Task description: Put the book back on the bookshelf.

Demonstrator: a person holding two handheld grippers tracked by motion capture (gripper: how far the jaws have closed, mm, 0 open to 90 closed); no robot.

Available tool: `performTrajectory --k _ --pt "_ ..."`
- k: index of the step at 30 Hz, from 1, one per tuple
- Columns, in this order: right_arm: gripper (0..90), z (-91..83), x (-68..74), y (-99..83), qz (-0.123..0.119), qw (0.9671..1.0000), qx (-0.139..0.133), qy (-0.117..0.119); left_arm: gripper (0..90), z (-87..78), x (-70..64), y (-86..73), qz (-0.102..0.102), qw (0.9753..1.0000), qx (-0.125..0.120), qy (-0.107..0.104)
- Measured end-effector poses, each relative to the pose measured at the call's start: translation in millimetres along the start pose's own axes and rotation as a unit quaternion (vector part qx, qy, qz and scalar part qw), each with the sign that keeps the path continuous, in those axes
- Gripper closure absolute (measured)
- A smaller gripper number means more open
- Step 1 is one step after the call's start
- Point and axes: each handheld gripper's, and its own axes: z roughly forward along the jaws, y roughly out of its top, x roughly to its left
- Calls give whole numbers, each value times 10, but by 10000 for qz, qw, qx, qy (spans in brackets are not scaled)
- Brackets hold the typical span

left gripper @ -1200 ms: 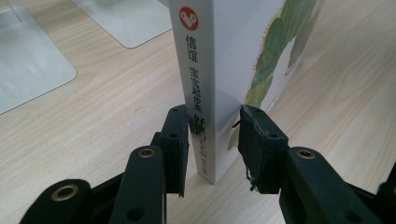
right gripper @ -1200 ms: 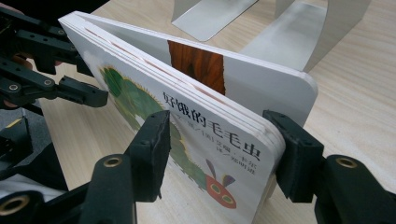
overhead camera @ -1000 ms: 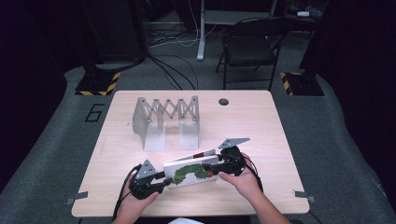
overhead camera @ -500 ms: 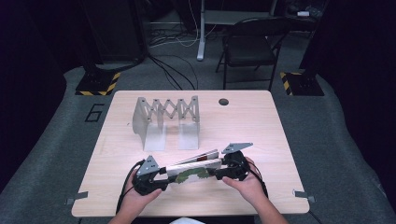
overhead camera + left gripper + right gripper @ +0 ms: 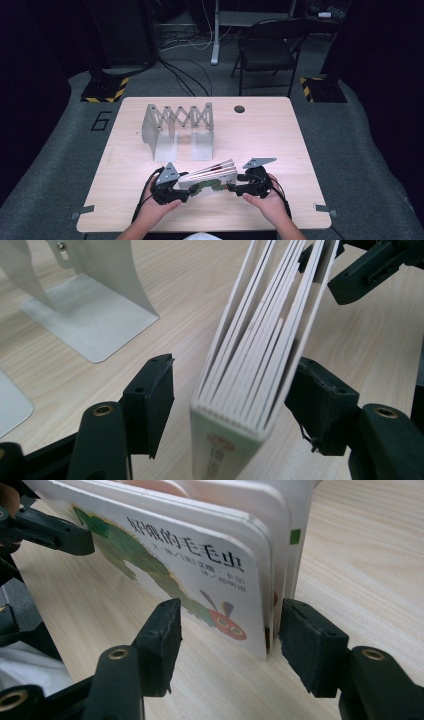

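A thick white board book with a green caterpillar on its cover (image 5: pixel 209 180) stands on edge near the front of the pale wooden table (image 5: pixel 280 135), its stiff pages fanned slightly apart at the top. It sits between the two hand-held tools, one at each end. The left gripper (image 5: pixel 230 405) straddles the spine end: its jaws stand wide, one black pad clear of the book with bare table between, the other close against the back cover, though I cannot tell whether it touches. The right gripper (image 5: pixel 227 630) frames the opposite, open end: here too the jaws are parted, the near pad well off the front cover, the far pad right beside the last pages. Neither tool appears to clamp the book.

Behind it, well apart toward the middle of the table, stands an extendable grey metal bookend rack with a scissor lattice (image 5: pixel 177 127).

The risk, as I judge it, is that the book balances on its edge with nothing squeezing it. A nudge from one pad could topple it flat, and closing on loosely fanned pages may catch only a few leaves, letting the rest splay or slip during a lift toward the rack.
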Motion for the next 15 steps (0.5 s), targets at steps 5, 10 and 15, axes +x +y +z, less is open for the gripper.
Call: performTrajectory --k 5,10,15 --pt "420 -7 -10 -47 59 10000 19 -56 371 72 -5 29 -31 9999 -60 -86" --pt "420 -21 -27 -85 165 9998 35 -109 446 104 -28 64 53 9998 -1 -202" --pt "420 -22 -52 -109 203 9997 33 -122 468 124 -25 69 -1 9994 114 -323"
